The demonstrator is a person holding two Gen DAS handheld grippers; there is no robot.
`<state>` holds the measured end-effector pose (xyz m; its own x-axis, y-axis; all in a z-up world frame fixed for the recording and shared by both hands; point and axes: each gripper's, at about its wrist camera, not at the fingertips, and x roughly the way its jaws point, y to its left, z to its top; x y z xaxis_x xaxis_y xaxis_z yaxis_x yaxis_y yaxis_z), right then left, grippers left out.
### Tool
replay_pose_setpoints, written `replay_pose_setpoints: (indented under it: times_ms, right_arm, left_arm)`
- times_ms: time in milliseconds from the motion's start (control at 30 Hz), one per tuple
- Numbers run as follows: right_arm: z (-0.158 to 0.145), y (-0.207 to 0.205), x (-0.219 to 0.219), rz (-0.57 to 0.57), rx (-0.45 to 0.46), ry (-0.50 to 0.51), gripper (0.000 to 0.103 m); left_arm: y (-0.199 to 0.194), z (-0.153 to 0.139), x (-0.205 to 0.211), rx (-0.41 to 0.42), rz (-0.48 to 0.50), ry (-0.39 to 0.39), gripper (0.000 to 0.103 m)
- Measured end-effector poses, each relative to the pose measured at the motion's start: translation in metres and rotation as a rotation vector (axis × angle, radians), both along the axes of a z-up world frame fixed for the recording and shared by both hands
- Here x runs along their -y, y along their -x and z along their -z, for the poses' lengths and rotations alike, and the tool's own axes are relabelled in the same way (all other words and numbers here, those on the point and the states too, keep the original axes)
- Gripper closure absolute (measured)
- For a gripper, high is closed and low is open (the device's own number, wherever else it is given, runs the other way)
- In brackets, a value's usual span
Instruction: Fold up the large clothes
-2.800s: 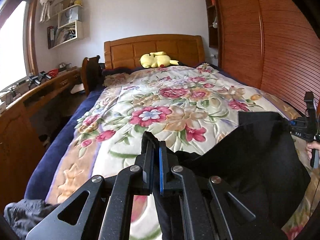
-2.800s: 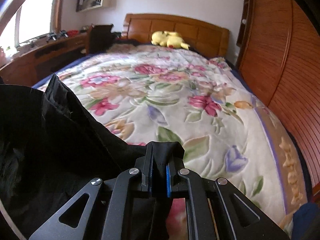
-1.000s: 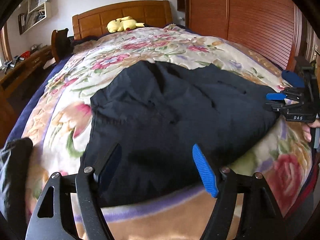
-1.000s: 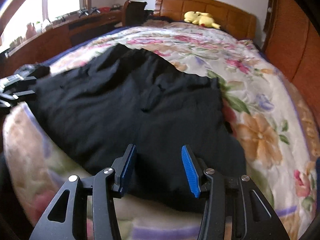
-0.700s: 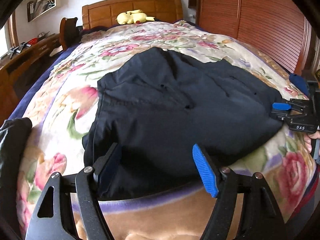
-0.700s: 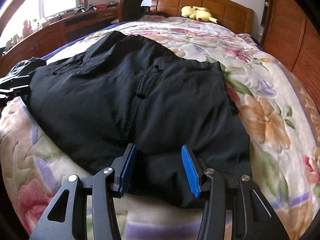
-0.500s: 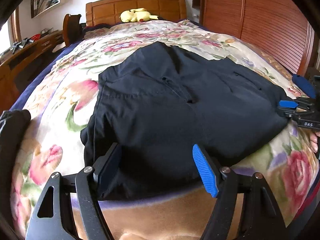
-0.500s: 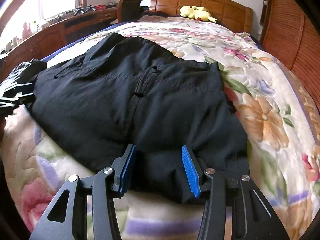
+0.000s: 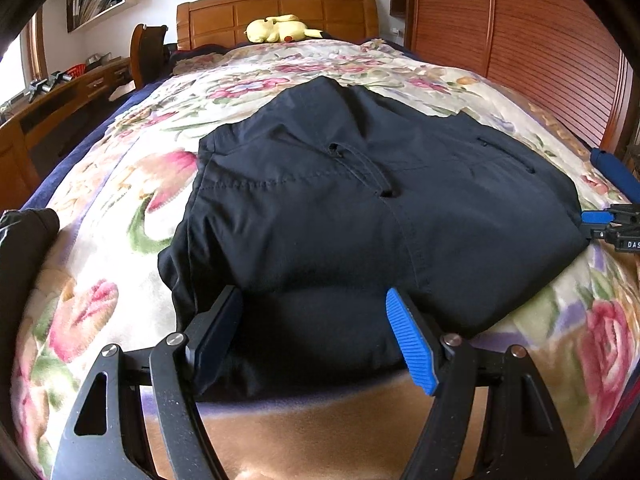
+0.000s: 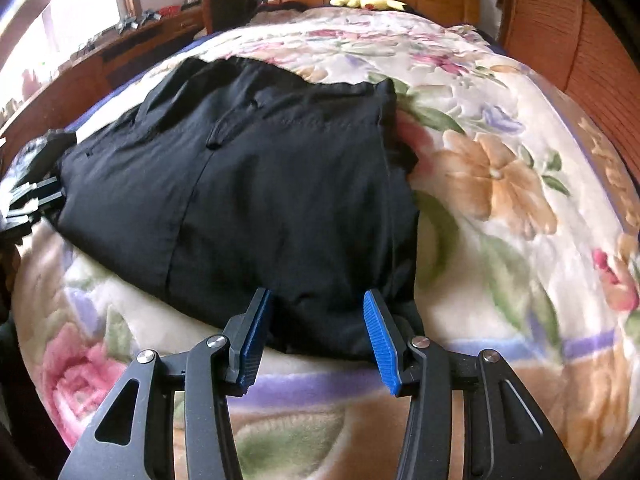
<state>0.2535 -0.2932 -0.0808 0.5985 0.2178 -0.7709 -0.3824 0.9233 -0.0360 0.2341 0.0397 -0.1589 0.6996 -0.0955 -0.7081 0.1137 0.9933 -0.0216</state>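
A black pair of trousers (image 9: 360, 208) lies folded on the floral bedspread (image 9: 132, 184), waistband and pockets up; it also shows in the right wrist view (image 10: 248, 184). My left gripper (image 9: 316, 336) is open and empty, its jaws on either side of the near left edge of the cloth. My right gripper (image 10: 318, 332) is open and empty at the near right corner of the trousers. The right gripper's fingers (image 9: 612, 220) show at the far right of the left wrist view. The left gripper's fingers (image 10: 32, 200) show at the left edge of the right wrist view.
A yellow plush toy (image 9: 280, 28) lies by the wooden headboard (image 9: 276, 12). A slatted wooden wardrobe (image 9: 520, 40) runs along the right. A wooden desk (image 9: 60, 104) and chair (image 9: 148, 56) stand on the left. Another dark garment (image 9: 24, 232) lies at the bed's left edge.
Both grippers, shut on the held-up trousers 2.8 s ago, have let go and opened with the trousers laid on the bed. Over the last second both cameras closed in slightly on the cloth.
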Motion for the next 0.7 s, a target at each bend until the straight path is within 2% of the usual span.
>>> replay_pose_setpoints:
  times_ms: [133,300,400,567,633,700]
  right_arm:
    - [-0.012,0.001,-0.007,0.019,0.035,0.039,0.054]
    - [-0.031,0.002,-0.038,-0.036,0.110,-0.004,0.054]
    - [-0.032,-0.004,-0.064,-0.093,0.117,-0.045,0.054]
    - [-0.003,-0.025,-0.094,-0.144,0.084,-0.071,0.054]
    - [0.015,-0.033,-0.094,-0.152,0.070,-0.068,0.054]
    - [0.018,-0.037,-0.089,-0.157,0.068,-0.104,0.054]
  left_arm:
    - [0.000,0.001,-0.001,0.000,-0.001,0.004,0.027]
    - [0.000,0.002,0.000,-0.001,-0.007,-0.004,0.027]
    - [0.000,0.003,0.000,0.000,-0.009,-0.013,0.027]
    - [0.001,0.001,-0.001,-0.006,-0.013,-0.010,0.027]
    - [0.006,-0.003,-0.003,-0.010,-0.025,-0.010,0.027]
    - [0.013,-0.008,-0.009,-0.010,-0.047,0.001,0.027]
